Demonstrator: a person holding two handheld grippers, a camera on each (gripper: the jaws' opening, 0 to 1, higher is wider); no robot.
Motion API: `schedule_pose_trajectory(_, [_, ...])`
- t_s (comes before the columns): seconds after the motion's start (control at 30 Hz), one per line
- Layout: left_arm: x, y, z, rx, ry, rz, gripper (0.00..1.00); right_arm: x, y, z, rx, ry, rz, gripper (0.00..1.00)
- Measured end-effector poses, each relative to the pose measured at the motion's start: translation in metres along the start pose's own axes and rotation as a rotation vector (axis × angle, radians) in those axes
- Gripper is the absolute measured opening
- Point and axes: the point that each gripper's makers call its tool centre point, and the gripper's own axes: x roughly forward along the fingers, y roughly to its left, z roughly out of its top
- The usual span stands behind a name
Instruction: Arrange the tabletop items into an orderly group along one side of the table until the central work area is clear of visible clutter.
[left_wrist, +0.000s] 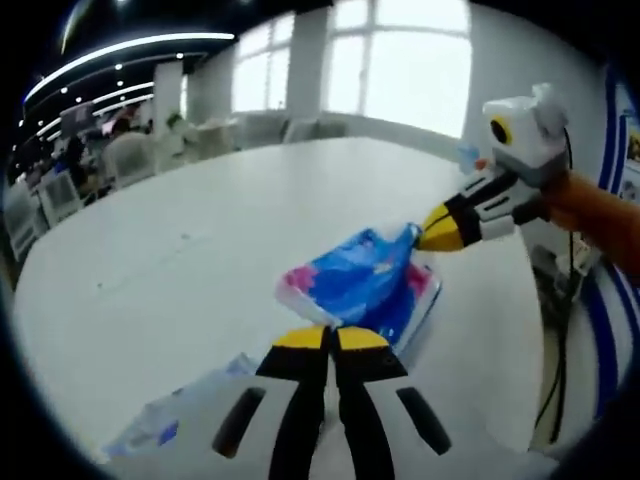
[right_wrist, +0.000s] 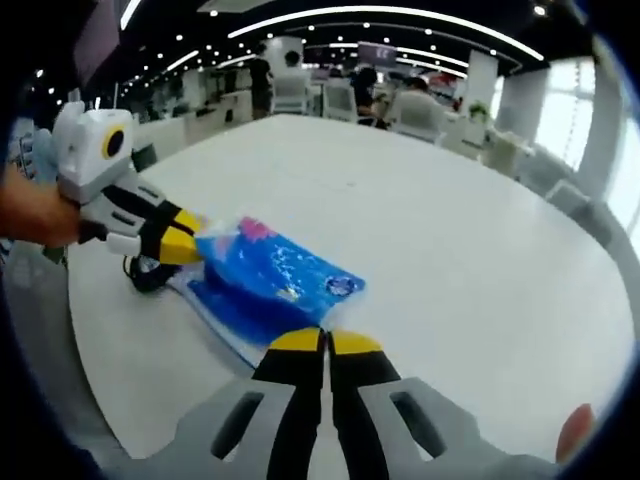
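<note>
both grippers (left_wrist: 333, 338) (right_wrist: 325, 343) pinch 1 blue packet (left_wrist: 365, 280) on white table (left_wrist: 180, 260).

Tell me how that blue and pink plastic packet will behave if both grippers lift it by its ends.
The blue packet looks like a soft, glossy pouch, so it will probably sag in the middle rather than stay flat. Its shiny film may be slippery. The left gripper and right gripper each look shut on one edge, so it may stretch or twist.

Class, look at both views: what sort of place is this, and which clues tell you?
Probably a large open-plan office or canteen hall: a big white table, rows of white chairs, long ceiling light strips and tall windows.
</note>
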Motion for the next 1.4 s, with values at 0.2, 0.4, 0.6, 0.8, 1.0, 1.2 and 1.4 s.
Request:
schedule_pose_trajectory(0.2, [0.013, 0.002, -0.013, 0.000, 0.045, 0.000, 0.00, 0.017, -0.006, -0.012, 0.004, 0.032, 0.020, 0.02])
schedule_pose_trajectory(0.4, [0.024, 0.004, -0.029, 0.014, 0.087, 0.007, 0.00, 0.031, -0.006, -0.024, 0.010, 0.061, 0.039, 0.02])
schedule_pose_trajectory(0.6, [0.031, 0.006, -0.036, 0.023, 0.109, 0.012, 0.00, 0.039, -0.007, -0.032, 0.021, 0.074, 0.045, 0.02])
schedule_pose_trajectory(0.8, [0.033, 0.009, -0.040, 0.032, 0.121, 0.019, 0.01, 0.044, -0.006, -0.037, 0.025, 0.087, 0.051, 0.02])
schedule_pose_trajectory(1.0, [0.035, 0.009, -0.047, 0.029, 0.143, 0.019, 0.01, 0.048, -0.005, -0.041, 0.029, 0.096, 0.057, 0.02])
schedule_pose_trajectory(1.2, [0.036, 0.012, -0.049, 0.027, 0.154, 0.021, 0.03, 0.049, -0.005, -0.041, 0.032, 0.096, 0.058, 0.02])
schedule_pose_trajectory(1.4, [0.035, 0.015, -0.049, 0.030, 0.154, 0.029, 0.06, 0.050, -0.005, -0.042, 0.035, 0.102, 0.055, 0.02])
